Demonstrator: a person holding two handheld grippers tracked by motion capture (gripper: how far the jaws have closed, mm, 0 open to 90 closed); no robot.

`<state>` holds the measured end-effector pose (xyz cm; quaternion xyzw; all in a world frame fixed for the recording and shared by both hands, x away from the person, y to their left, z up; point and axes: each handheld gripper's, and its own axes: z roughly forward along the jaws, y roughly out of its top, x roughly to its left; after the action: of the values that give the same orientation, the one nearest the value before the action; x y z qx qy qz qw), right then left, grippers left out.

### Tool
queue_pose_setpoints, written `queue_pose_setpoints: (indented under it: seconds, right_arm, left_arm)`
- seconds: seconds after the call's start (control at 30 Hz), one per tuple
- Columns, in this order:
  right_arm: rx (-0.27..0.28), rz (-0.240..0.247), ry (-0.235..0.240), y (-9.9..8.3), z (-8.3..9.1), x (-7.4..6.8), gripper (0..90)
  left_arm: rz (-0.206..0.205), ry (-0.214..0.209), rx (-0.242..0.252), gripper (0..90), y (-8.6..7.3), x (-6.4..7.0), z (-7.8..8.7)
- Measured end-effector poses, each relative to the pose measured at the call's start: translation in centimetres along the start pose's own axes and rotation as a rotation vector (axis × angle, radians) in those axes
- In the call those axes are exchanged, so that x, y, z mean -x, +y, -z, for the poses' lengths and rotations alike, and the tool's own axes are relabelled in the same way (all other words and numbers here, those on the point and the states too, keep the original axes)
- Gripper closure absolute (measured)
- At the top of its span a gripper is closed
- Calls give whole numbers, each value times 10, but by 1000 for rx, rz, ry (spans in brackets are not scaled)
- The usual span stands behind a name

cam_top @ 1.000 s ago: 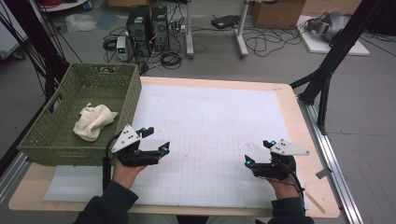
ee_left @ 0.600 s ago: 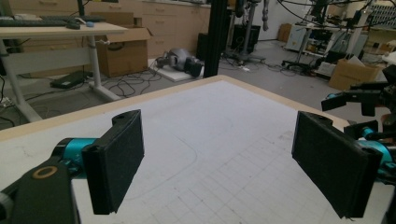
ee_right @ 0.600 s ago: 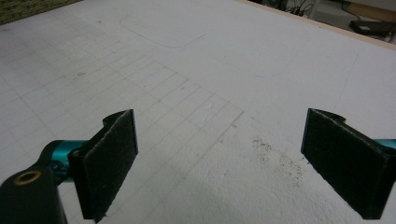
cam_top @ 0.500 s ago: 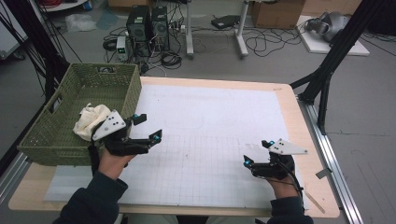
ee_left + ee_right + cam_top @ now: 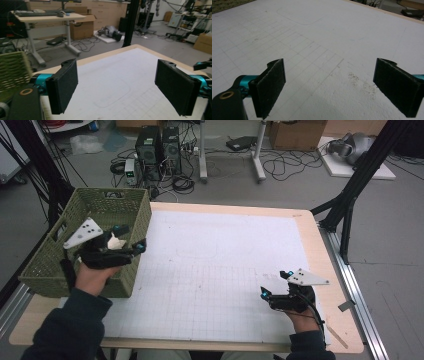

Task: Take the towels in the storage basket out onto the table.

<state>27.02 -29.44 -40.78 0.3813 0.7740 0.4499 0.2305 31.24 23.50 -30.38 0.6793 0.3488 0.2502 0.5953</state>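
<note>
A green woven basket (image 5: pixel 55 265) stands on the table's left side. In it lies a cream, crumpled soft thing (image 5: pixel 116 241), mostly hidden under my left hand. My left gripper (image 5: pixel 131 237) hovers over the basket's right rim, jaws wide apart and holding nothing. In the left gripper view its pads (image 5: pixel 62 87) frame the white gridded mat (image 5: pixel 117 75), with the basket (image 5: pixel 12 72) at the left edge. My right gripper (image 5: pixel 274 284) rests low over the mat near the front right, open and holding nothing. The right gripper view shows its pads (image 5: pixel 270 85) spread over the bare mat (image 5: pixel 324 50).
The white gridded mat (image 5: pixel 215 270) covers most of the wooden table (image 5: pixel 330 270). A black frame leg (image 5: pixel 350 195) stands beyond the right edge. Computers (image 5: pixel 157 145) and cables lie on the floor behind the table.
My left gripper has risen from the mat and swung left and back, now over the basket's right rim and covering most of the cream thing. The right gripper has barely moved.
</note>
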Motion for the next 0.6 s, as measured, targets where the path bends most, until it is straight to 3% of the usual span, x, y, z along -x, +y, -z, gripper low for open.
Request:
queue_pose_setpoints:
  seconds: [0.17,0.2,0.23,0.27,0.37,0.53,0.6]
  right_arm:
    - [-3,1,3,1,-3,0,100]
    - [-4,5,5,1,-4,0,100]
    - [-5,9,4,1,-5,0,100]
    - [-7,8,6,1,-5,-1,100]
    - [-11,9,5,2,-6,-2,100]
    - [-10,11,7,2,-7,-1,100]
    - [-12,10,7,2,-7,-1,100]
  left_arm:
    - [28,58,-22,202,8,-36,14]
    - [42,81,-45,202,7,-48,15]
    - [42,81,-45,202,7,-48,15]
    - [55,110,-70,202,4,-60,17]
    - [66,136,-88,202,1,-71,18]
    - [91,214,-174,211,-13,-95,14]
    - [100,225,-192,214,-16,-99,12]
